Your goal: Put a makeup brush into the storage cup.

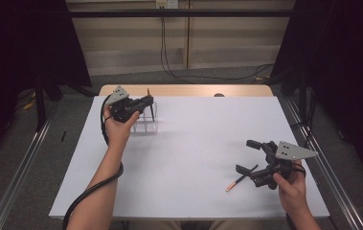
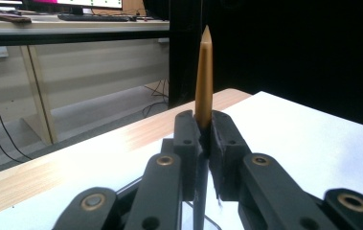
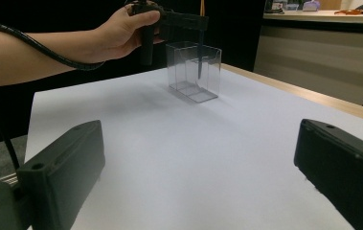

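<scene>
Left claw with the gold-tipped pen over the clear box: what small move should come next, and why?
Probably lower it, then open. The left claw is shut on the upright gold-and-black pen, whose lower end already hangs inside the clear plastic box, seemingly above its floor.

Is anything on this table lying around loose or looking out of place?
One pen lies loose on the white table, slanted, right by the open right gripper, away from the clear box at the far left. The left gripper holds another pen upright over that box. Nothing looks spilled or broken.
</scene>
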Demonstrator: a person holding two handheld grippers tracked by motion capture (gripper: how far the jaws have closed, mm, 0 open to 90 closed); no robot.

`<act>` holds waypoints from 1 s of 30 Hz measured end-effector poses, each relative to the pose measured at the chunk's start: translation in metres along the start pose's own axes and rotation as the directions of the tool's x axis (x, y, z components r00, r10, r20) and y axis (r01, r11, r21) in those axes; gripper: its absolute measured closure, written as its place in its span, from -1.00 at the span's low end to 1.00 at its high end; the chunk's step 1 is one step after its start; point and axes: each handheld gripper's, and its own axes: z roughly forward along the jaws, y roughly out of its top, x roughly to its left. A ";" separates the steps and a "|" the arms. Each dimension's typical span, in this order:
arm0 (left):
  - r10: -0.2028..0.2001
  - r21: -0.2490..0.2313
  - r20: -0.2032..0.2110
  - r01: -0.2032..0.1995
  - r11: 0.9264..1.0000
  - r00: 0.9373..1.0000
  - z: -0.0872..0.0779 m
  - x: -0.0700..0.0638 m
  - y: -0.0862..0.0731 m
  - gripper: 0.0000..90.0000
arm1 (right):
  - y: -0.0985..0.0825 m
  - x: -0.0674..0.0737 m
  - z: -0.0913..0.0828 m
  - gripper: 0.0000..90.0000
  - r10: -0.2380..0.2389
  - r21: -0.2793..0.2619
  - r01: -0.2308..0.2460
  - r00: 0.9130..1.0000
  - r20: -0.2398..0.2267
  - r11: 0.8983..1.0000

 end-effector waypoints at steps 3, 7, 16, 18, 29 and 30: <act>-0.007 0.022 0.008 0.007 1.000 1.000 0.000 0.000 -0.002 0.76 | 0.000 0.000 0.000 -0.93 0.000 0.000 0.000 1.000 0.000 1.000; -0.025 0.007 0.005 0.025 1.000 1.000 -0.001 0.001 -0.006 0.16 | 0.000 0.000 0.000 -0.93 -0.001 -0.004 0.001 1.000 -0.003 1.000; -0.040 0.003 0.000 0.040 0.999 0.999 -0.010 -0.003 -0.003 -0.57 | 0.000 0.000 0.000 -0.93 0.000 0.002 0.000 1.000 -0.002 1.000; -0.048 0.003 0.000 0.048 0.999 0.999 -0.012 -0.004 -0.003 -0.64 | 0.000 0.000 0.001 -0.93 -0.001 0.004 0.001 1.000 -0.001 1.000; -0.037 0.013 0.009 0.037 0.999 0.999 -0.024 -0.011 -0.002 -0.80 | -0.001 0.001 0.003 -0.93 -0.002 0.013 0.002 1.000 -0.007 1.000; -0.034 0.016 0.013 0.034 0.999 0.999 -0.025 -0.012 -0.002 -0.81 | -0.001 0.001 0.003 -0.93 -0.002 0.014 0.002 1.000 -0.007 1.000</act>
